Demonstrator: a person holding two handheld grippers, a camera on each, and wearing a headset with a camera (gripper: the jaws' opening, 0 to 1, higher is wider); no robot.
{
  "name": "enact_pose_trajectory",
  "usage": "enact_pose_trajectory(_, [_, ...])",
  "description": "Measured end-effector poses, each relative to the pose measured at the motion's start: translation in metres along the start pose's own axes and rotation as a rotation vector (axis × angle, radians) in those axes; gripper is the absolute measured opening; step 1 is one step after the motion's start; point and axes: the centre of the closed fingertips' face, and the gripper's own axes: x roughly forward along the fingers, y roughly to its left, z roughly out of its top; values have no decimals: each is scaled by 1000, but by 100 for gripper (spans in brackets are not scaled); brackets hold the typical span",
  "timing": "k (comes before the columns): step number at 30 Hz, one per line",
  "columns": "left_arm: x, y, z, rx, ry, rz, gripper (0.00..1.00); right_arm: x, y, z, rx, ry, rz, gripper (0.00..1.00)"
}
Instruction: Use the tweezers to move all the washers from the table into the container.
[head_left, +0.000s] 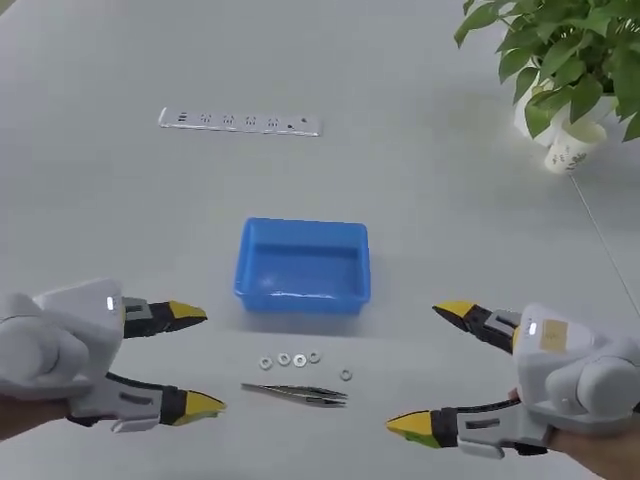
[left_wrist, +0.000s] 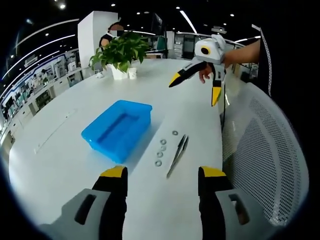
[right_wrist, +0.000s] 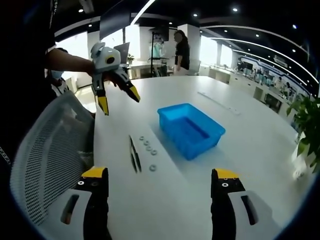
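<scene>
While you hold both grippers over the near edge of the worktop (head_left: 120, 220), your left gripper (head_left: 213, 360) and right gripper (head_left: 412, 366) each have their jaws spread wide, gripping nothing. The tweezers (head_left: 295, 393) lie flat between them. Five washers (head_left: 285, 359) sit just beyond the tweezers, and the blue container (head_left: 300, 298) stands just past those, toward the worktop's middle.

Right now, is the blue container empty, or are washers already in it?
Empty. The blue container has a bare floor; five washers lie on the table between it and the tweezers.
</scene>
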Motion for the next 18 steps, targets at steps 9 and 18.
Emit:
enact_pose_trajectory(9, [17, -7, -8, 73, 70, -60, 49, 14, 11, -3, -50, 28, 68, 69])
enact_pose_trajectory(18, [30, -8, -15, 143, 116, -97, 37, 30, 28, -8, -100, 73, 148, 54])
